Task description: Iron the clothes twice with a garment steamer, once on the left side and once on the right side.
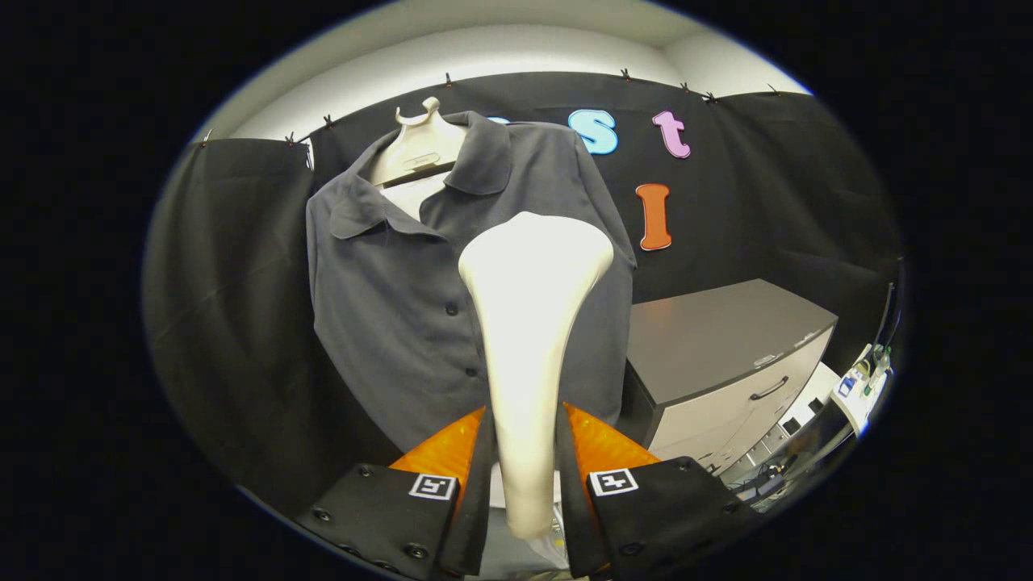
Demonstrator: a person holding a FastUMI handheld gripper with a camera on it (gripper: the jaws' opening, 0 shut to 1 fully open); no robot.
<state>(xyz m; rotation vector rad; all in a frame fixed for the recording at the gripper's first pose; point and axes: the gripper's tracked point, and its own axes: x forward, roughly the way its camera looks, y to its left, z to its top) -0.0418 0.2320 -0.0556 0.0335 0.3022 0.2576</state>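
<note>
A dark grey button-up shirt (pixel 387 298) hangs on a cream mannequin hanger (pixel 420 145) in front of the black booth wall. My gripper (pixel 524 436) is shut on the white garment steamer (pixel 529 323), both orange fingers (pixel 448 448) pressing its narrow handle. The steamer's wide head stands upright just ahead of the fingers, over the shirt's right half near the button line. I cannot tell whether the head touches the cloth.
A grey cabinet (pixel 726 347) with drawers stands to the right of the shirt. Beyond it, low on the right, sits a small stand with bottles (pixel 863 387). Cables lie on the floor below the cabinet.
</note>
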